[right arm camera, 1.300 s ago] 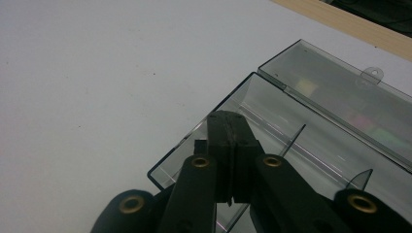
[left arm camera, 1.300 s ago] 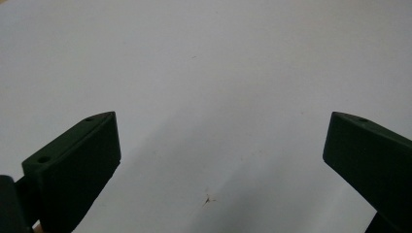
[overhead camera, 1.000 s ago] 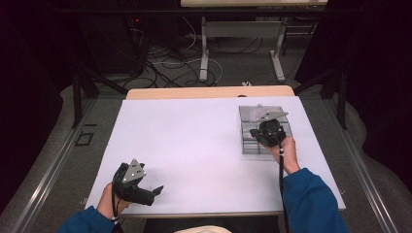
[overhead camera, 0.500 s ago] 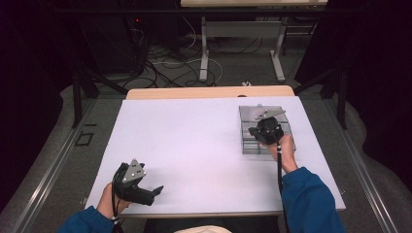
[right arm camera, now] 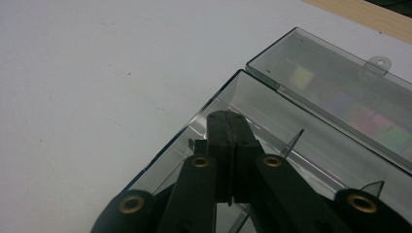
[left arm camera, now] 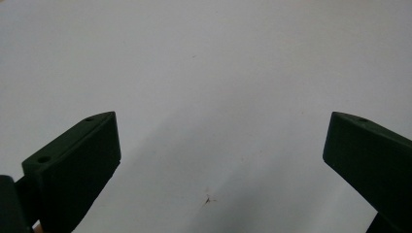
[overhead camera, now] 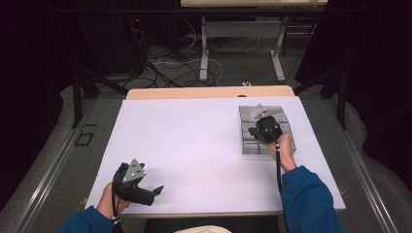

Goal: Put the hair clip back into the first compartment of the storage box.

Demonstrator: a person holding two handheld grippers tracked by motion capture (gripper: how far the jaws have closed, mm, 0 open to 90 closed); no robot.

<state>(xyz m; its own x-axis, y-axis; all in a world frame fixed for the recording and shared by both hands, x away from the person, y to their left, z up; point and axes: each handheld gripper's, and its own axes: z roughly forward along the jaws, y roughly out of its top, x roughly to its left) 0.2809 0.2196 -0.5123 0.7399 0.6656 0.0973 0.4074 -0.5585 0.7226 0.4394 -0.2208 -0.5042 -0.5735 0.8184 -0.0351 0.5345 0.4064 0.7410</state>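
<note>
White table [overhead camera: 194, 145] unchanged; right gripper [right arm camera: 228, 127] stays closed in box [right arm camera: 272, 111], left gripper [left arm camera: 221, 145] wide.

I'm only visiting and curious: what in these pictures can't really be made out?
- Box floor under the right gripper: hidden by its shut jaws, right gripper view.
- Anything pinched between them: cannot tell.
- Box contents: too small, high view.
- Left gripper body: cut off by the bottom edge, left gripper view.

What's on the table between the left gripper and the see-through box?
Nothing. In the high view, only bare white table stretches from the left gripper to the clear box, where the right gripper sits.
</note>
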